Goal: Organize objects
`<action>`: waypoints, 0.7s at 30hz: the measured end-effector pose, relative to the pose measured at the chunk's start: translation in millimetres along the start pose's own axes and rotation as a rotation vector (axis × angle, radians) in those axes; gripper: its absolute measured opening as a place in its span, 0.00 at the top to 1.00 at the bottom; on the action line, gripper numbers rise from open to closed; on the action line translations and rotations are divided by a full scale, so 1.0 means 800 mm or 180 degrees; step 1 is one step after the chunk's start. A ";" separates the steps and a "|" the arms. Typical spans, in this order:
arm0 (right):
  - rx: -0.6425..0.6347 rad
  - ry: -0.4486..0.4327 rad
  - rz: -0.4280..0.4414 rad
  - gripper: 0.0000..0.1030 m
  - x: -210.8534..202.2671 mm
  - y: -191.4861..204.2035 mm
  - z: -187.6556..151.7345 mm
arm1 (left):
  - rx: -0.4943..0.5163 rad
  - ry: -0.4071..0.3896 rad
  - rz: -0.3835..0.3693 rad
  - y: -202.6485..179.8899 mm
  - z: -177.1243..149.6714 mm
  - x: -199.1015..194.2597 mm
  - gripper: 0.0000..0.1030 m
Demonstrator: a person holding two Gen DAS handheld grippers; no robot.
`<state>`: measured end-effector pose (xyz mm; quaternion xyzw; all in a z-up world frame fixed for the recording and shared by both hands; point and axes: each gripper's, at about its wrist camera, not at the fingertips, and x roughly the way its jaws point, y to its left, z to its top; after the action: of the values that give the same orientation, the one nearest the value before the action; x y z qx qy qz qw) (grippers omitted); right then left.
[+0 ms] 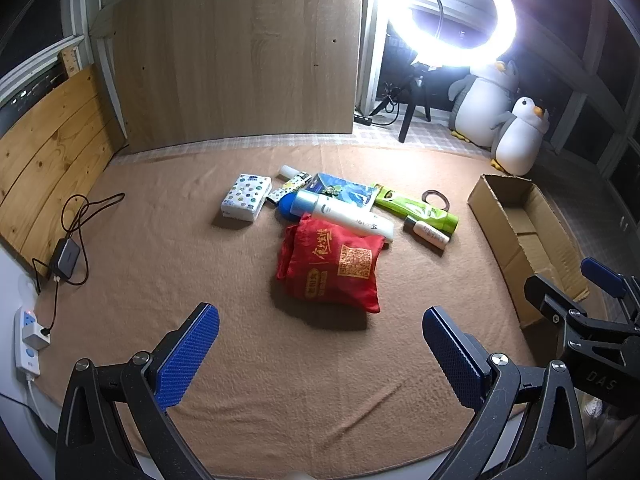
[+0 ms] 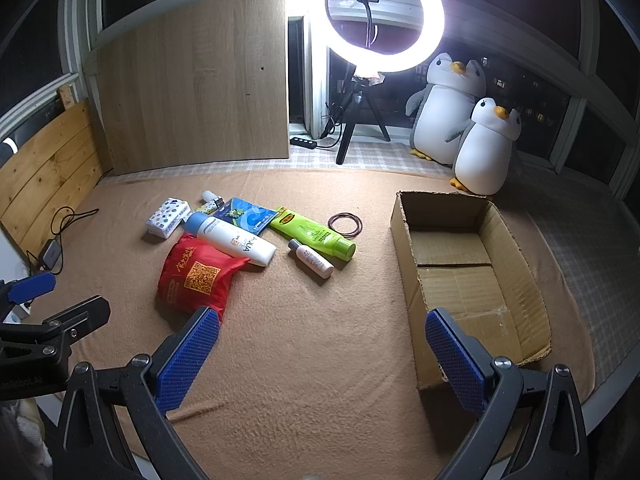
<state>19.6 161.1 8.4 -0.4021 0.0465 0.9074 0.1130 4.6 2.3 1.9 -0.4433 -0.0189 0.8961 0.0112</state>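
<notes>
Left wrist view is showing the left gripper [image 1: 320, 344] hanging over a tan blanket [image 1: 160, 240] with its blue pads spread wide and nothing lying between them; right wrist view is showing the right gripper [image 2: 322, 346] standing just as wide and just as empty. Ahead of both, a loose cluster of things is waiting to be sorted: a red drawstring bag [image 1: 332, 268] nearest, a large white spray bottle [image 1: 344, 214] resting partly on the bag's far edge, a green tube [image 1: 416, 210], a small white bottle [image 1: 426, 233] just beside the tube, a patterned tissue pack [image 1: 244, 197] to the left, a blue packet [image 1: 344, 192] lying under the spray bottle, and thin hair ties [image 1: 436, 199] at the far side. An open cardboard box [image 2: 404, 216], sitting empty and well apart to the right, is probably the destination. Several risks are looming from here, as I am judging it: the round bottles are likely to roll off the pads or away across the soft blanket if pinched off centre; lifting the bag first is likely to tip the spray bottle leaning on it; the limp bag may be slipping or snagging; the flat hair ties are offering almost nothing to pinch; and the ring light [image 2: 378, 16] is glaring hard into both cameras.
</notes>
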 end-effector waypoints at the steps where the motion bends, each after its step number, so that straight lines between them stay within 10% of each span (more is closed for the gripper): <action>1: -0.0003 -0.0001 0.0001 0.01 -0.001 0.001 -0.001 | 0.0001 0.0001 -0.0001 0.000 0.000 -0.001 0.00; 21: 0.0016 0.0015 -0.0002 0.01 0.001 -0.002 -0.002 | 0.0001 0.0008 -0.0008 -0.001 0.001 -0.002 0.00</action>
<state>20.2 162.5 6.6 -0.4040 0.0489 0.9063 0.1141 4.8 3.4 3.8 -0.4444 -0.0194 0.8955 0.0125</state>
